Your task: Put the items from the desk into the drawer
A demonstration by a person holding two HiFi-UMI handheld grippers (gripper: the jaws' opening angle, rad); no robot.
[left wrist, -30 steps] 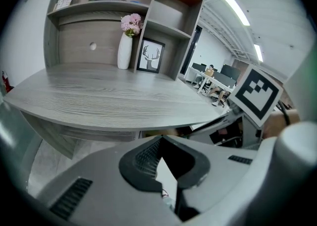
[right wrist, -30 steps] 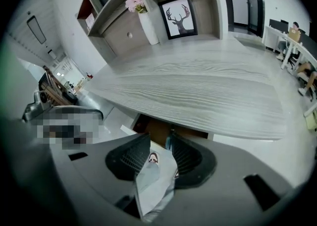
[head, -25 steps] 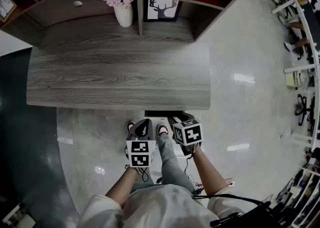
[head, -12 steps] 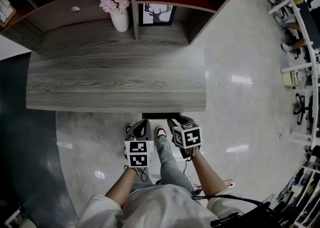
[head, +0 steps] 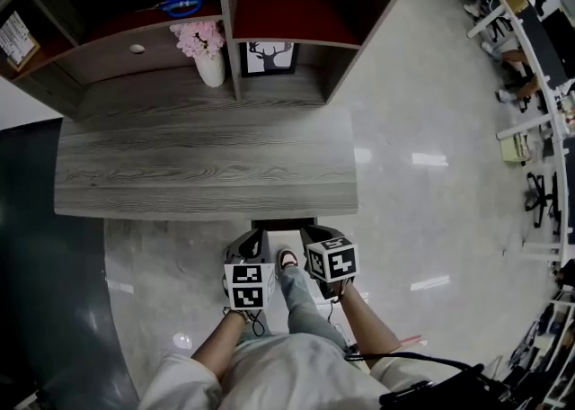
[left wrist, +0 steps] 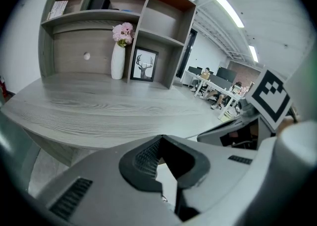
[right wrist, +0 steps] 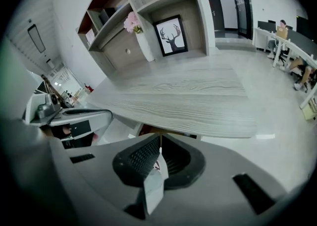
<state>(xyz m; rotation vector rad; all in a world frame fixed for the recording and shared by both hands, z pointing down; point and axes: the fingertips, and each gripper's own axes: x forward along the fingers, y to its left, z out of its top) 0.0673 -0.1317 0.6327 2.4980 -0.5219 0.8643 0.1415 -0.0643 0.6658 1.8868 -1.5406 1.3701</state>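
The grey wood desk (head: 207, 161) carries only a vase and a picture at its back. A dark strip of the drawer (head: 283, 222) shows under the desk's front edge. Both grippers hang just in front of that edge, over the person's legs. My left gripper (head: 254, 236) (left wrist: 160, 140) has its tips together and holds nothing. The jaws of my right gripper (head: 310, 236) (right wrist: 159, 138) have just been closing; they are shut, and I see nothing between them. In both gripper views the desk edge lies just past the jaws.
A white vase of pink flowers (head: 211, 62) and a framed deer picture (head: 269, 57) stand under the shelf unit (head: 278, 20). Blue scissors (head: 184, 2) lie on a shelf. Glossy floor (head: 422, 183) spreads right toward office desks and seated people (head: 512, 57).
The head view has tilted, so more of the shelf unit shows and the desk sits lower. Both grippers are nearer the desk's front edge. The drawer strip looks narrower.
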